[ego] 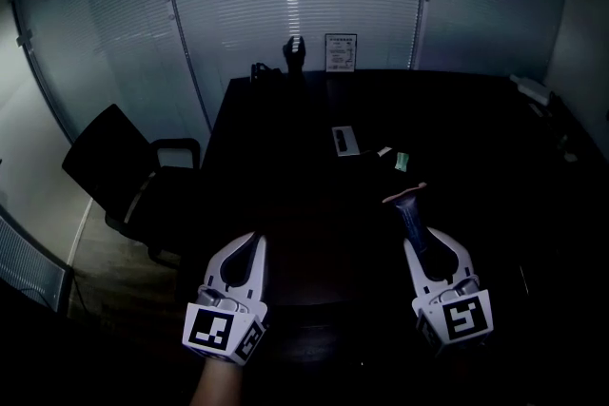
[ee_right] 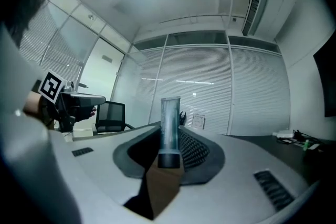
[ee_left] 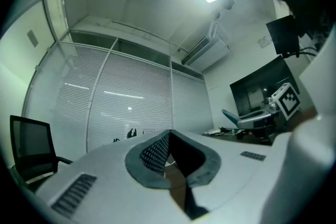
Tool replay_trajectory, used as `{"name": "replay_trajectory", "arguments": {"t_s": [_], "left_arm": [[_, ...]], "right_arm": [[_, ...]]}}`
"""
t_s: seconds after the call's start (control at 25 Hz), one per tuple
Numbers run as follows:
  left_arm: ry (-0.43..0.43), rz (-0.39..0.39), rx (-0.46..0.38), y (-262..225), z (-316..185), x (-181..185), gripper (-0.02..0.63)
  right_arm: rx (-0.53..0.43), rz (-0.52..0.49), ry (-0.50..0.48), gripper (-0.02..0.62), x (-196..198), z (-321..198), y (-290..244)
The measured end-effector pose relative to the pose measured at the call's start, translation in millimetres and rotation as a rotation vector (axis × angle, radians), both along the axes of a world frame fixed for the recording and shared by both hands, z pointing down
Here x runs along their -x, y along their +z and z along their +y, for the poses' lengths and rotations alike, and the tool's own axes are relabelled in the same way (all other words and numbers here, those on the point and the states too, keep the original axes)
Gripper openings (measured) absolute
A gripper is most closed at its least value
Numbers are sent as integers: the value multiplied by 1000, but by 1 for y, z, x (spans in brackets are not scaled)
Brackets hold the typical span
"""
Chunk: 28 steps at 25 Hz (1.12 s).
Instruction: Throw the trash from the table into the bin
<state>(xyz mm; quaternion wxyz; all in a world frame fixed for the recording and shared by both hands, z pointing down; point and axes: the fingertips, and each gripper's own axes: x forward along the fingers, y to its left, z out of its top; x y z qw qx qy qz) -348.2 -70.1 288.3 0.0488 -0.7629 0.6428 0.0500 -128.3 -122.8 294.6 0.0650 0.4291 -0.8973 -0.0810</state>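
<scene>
Tube point(ego: 409, 212) pinched in my right claw point(ego: 415, 241); left claw point(ego: 255, 241) closed on nothing.
Head view: tube sticks out, lower right. Left gripper view: jaws together. Right gripper view: pale tube point(ee_right: 169, 118), dark cap point(ee_right: 169, 159), centre; print unreadable.

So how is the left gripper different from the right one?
The right gripper grips a dark-capped tube; the left gripper holds nothing. The left gripper's jaws meet at the tips; the right gripper's are parted by the tube. Both are white and carry a marker cube.
</scene>
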Motion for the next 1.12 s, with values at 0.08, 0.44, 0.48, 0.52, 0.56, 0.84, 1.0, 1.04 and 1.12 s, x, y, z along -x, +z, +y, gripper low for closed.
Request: {"name": "replay_trajectory", "arguments": {"t_s": [0.08,0.44,0.48,0.52,0.56,0.84,1.0,1.04,1.12], "left_arm": [[28,0,-14,-3,2,-11,0],[108,-14,-27,-16,-8,-74,0],[115,-13,-28,-16,-10,-83,0],[123,-12,-30,-17,-12,-93,0],[132,-11,-32,-16,-15,-105,0],[214,-7,-38,-19,-35,-198,0],[249,-5,-51,-19,-42,-256,0],[257,-5,-52,-19,-43,-270,0],[271,-3,-51,-19,-44,-296,0]], "right_arm": [[-4,-3,25,110,-15,7,-5],[-31,-14,119,110,-85,17,-12],[-34,-14,126,110,-94,17,-13],[-36,-15,134,110,-104,17,-12],[-38,-15,142,110,-116,17,-12],[-27,-16,242,110,-215,20,-10],[-25,-16,307,110,-285,27,-5],[-23,-16,322,110,-301,30,-4],[-19,-15,350,110,-333,36,-3]]}}
